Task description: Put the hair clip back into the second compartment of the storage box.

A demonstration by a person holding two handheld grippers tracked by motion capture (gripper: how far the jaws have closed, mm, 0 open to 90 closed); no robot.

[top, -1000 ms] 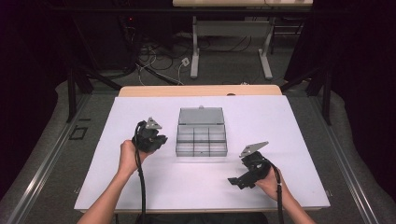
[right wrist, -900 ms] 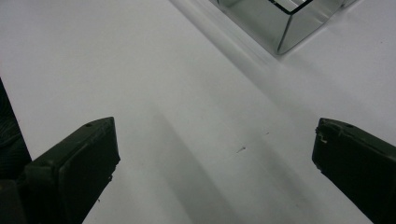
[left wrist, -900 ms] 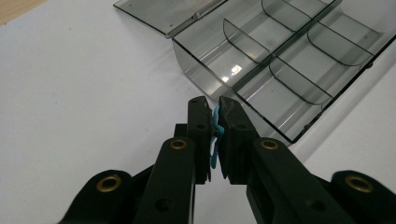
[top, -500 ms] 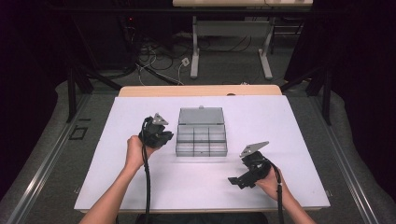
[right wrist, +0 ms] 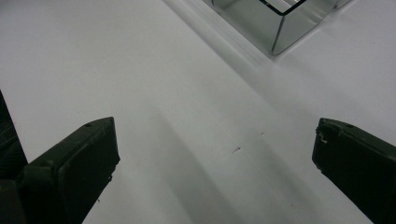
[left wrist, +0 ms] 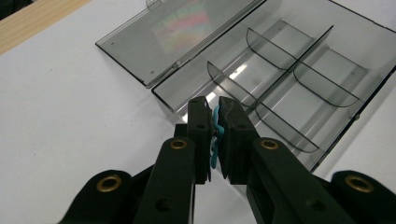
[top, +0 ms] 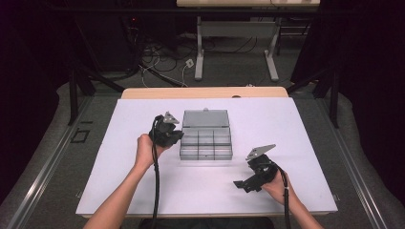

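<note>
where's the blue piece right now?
In the left gripper view, the small blue piece sits pinched in the left gripper, just short of the near-left corner of the open compartment box.

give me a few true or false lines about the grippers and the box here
1. The left gripper is shut on a small blue piece. True.
2. The box has its lid closed. False: the lid lies open, flat on the table behind the compartments.
3. The right gripper is open and holds nothing. True: its jaws stand wide apart over bare table.
4. The right gripper is inside the box. False: it sits apart from the box, near the table's front right.
5. The box compartments hold several parts. False: the ones in the left gripper view look empty.
</note>
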